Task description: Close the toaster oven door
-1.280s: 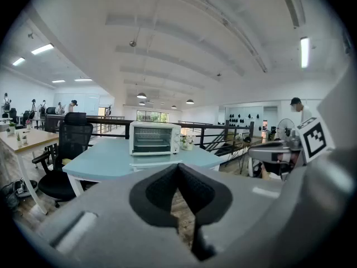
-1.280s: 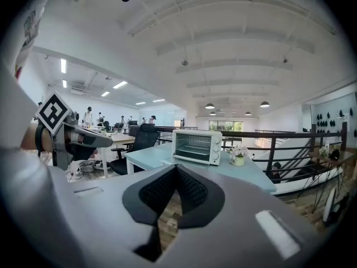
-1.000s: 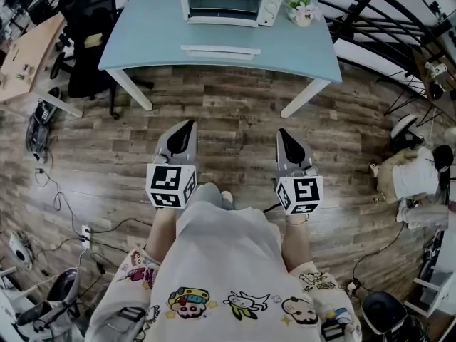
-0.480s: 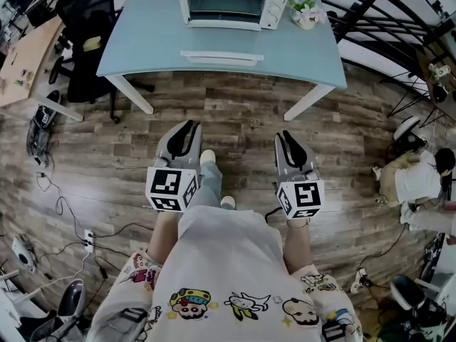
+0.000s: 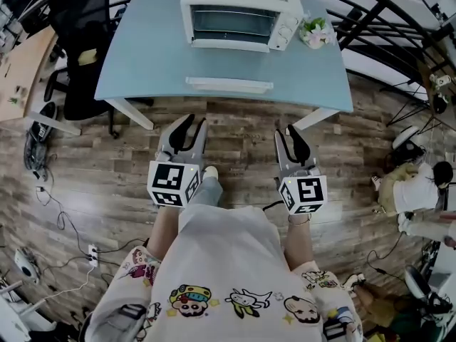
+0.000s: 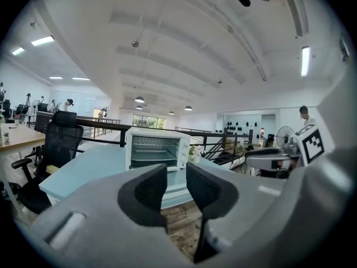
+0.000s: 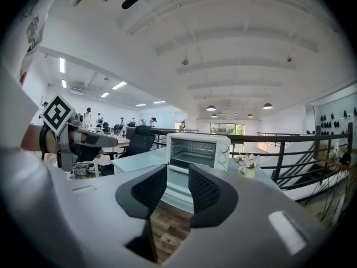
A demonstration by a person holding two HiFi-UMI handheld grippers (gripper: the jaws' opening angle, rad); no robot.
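The white toaster oven [image 5: 239,16] stands at the back of the light-blue table [image 5: 142,55]. Its glass door lies folded down flat, and the white door handle [image 5: 229,85] reaches toward the table's front edge. My left gripper [image 5: 191,125] and right gripper [image 5: 291,135] hover side by side over the wooden floor, just short of the table, both pointing at the oven. The jaws of both have just been opening; both are open with nothing between them. The left gripper view shows the oven [image 6: 155,148] ahead past my left gripper [image 6: 176,186]. The right gripper view shows the oven [image 7: 198,149] beyond my right gripper [image 7: 177,186].
A small pot of flowers [image 5: 315,33] sits right of the oven. A black office chair [image 5: 78,55] and a wooden desk [image 5: 18,63] stand left of the table. Black railings [image 5: 385,20] run behind and to the right. Cables [image 5: 57,198] trail on the floor at left.
Both grippers have moved forward toward the table, which now lies closer. The jaws of both have gone from shut to open.
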